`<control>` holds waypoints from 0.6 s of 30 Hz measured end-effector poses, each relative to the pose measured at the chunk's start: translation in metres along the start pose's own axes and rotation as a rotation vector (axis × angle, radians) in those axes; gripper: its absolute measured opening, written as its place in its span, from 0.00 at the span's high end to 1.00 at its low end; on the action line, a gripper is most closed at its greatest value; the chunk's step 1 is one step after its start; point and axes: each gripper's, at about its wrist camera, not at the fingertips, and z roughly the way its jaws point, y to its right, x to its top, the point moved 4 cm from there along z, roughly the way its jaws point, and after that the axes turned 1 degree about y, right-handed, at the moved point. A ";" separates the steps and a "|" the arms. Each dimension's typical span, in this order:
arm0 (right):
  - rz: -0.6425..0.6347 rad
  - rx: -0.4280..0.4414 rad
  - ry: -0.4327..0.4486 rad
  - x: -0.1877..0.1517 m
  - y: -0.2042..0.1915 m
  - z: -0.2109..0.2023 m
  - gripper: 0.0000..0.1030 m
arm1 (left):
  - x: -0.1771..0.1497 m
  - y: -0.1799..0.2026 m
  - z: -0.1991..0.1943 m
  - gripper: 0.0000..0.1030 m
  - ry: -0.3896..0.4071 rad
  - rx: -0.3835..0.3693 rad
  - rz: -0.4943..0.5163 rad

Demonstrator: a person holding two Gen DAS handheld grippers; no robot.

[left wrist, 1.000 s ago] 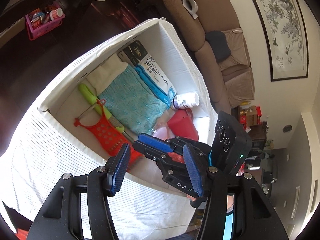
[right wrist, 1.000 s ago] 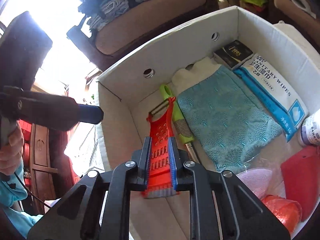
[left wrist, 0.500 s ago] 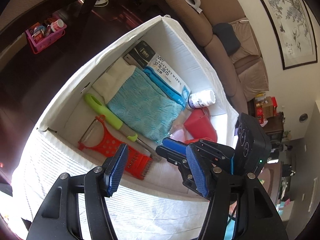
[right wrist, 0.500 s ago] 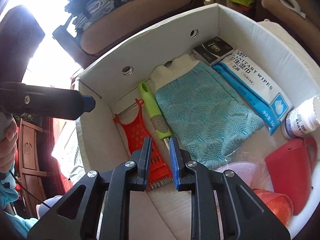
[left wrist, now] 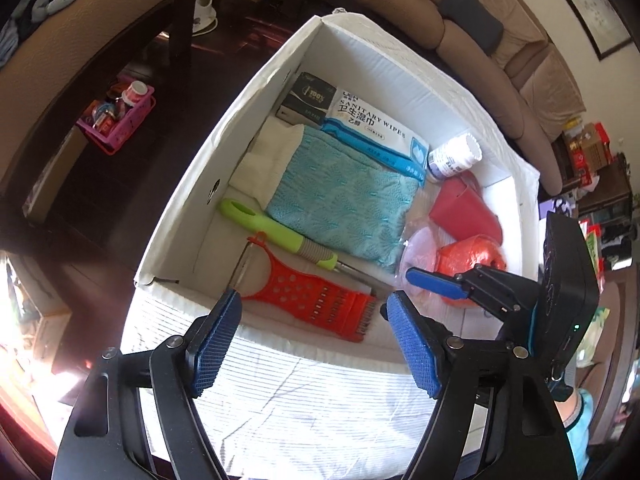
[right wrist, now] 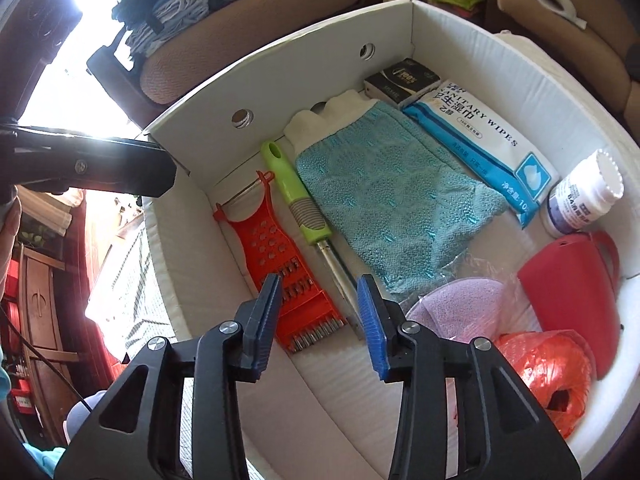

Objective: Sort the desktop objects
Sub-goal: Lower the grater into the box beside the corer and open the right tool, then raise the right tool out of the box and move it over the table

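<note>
A red grater [left wrist: 304, 288] [right wrist: 272, 248] lies flat on the floor of the white box [left wrist: 240, 112] [right wrist: 304, 60], along its near-left wall. My right gripper [right wrist: 319, 286] hovers just above the grater's toothed end. Its jaws are opening and its pads touch nothing. In the left wrist view one blue finger of the right gripper [left wrist: 436, 282] reaches in over the box from the right. My left gripper [left wrist: 312, 304] hangs over the box's near rim with nothing between its fingers, and its jaws are opening wide.
The box also holds a green-handled tool [right wrist: 296, 196], a teal cloth [right wrist: 388, 200], a wipes pack [right wrist: 480, 136], a black carton [right wrist: 400, 80], a white bottle [right wrist: 580, 196], a red cup [right wrist: 568, 288] and an orange twine ball [right wrist: 548, 372]. A pink basket [left wrist: 116, 120] sits on the dark floor.
My right gripper let go of the red grater, which now lies flat in the box, and drew back as its jaws widened. The left gripper's jaws spread wider and it turned.
</note>
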 end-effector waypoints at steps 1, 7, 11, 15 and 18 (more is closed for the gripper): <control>0.002 -0.001 0.004 -0.002 -0.001 -0.001 0.61 | 0.000 0.001 0.000 0.24 -0.007 0.018 0.014; 0.010 -0.010 0.022 -0.012 -0.006 -0.007 0.46 | 0.002 0.006 -0.011 0.24 0.002 0.048 0.040; 0.022 -0.012 0.034 -0.017 -0.005 -0.018 0.43 | -0.004 0.014 -0.017 0.23 0.007 0.049 0.051; 0.034 -0.020 0.063 -0.024 -0.003 -0.037 0.25 | -0.014 0.022 -0.021 0.17 0.007 0.042 0.060; 0.046 -0.018 0.086 -0.030 -0.004 -0.053 0.07 | -0.021 0.028 -0.026 0.00 0.014 0.048 0.067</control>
